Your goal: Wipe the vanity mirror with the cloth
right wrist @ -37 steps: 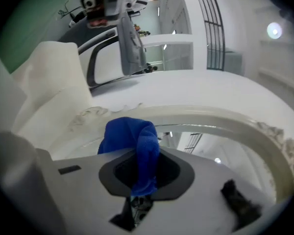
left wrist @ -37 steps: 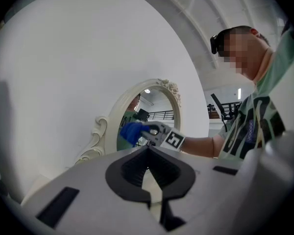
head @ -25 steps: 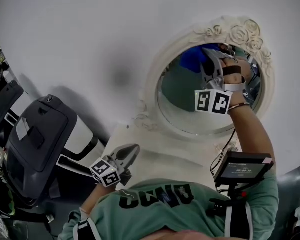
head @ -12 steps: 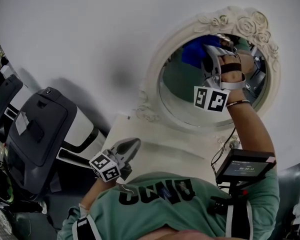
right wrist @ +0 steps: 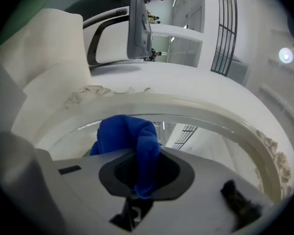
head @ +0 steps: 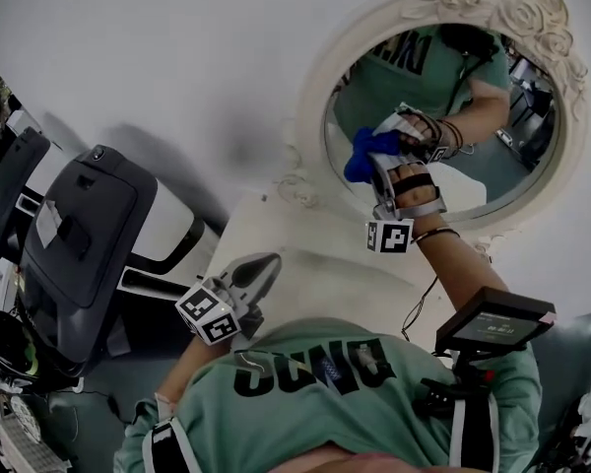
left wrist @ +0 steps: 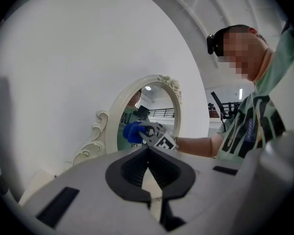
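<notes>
Cloth has slid to left edge of mirror.

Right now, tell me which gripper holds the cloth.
The right gripper, clamped on the blue cloth at the mirror; the left gripper is shut and empty.

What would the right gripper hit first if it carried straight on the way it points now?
Most likely the mirror glass: the right gripper clamps the blue cloth, which sticks out ahead and faces the glass just inside the ornate frame. Whether the cloth already touches is unclear.
</notes>
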The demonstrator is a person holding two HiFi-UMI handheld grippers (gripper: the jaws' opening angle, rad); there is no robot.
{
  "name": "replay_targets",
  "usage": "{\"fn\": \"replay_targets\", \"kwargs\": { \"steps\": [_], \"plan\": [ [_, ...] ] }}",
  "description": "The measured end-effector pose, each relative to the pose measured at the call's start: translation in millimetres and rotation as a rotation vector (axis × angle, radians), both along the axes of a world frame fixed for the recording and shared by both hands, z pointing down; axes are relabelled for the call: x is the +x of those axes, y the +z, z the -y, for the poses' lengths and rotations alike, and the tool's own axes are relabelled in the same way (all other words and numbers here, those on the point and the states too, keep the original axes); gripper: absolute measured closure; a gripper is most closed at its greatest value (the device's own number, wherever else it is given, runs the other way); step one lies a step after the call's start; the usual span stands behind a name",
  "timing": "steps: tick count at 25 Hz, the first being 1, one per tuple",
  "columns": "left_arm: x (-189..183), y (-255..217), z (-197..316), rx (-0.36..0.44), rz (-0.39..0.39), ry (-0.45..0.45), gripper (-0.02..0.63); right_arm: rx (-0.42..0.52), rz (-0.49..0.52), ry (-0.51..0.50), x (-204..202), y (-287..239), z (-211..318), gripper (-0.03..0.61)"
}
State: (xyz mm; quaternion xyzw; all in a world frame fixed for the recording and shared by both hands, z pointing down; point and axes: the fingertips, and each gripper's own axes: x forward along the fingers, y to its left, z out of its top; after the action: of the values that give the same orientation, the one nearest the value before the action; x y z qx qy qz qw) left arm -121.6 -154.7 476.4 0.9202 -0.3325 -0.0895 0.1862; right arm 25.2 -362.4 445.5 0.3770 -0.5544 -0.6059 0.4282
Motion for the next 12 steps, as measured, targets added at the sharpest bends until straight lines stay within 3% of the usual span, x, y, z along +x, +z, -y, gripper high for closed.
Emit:
{"fn": "replay_targets", "kwargs": {
  "steps": [6,8,12],
  "plan": [
    [-12,5,-5,-0.030,0.022,-0.036,0.604,-0.267,-0.094,0.010,8,161,-10,0.529],
    [-14,8,-6,-0.036,0.024,-0.045,0.604,-0.284,-0.100,0.019,13,184,-10,0.531],
    [-15,12,-3,-0.040,0.026,-0.050,0.604,-0.276,-0.073,0.034,14,184,-5,0.531]
  ]
}}
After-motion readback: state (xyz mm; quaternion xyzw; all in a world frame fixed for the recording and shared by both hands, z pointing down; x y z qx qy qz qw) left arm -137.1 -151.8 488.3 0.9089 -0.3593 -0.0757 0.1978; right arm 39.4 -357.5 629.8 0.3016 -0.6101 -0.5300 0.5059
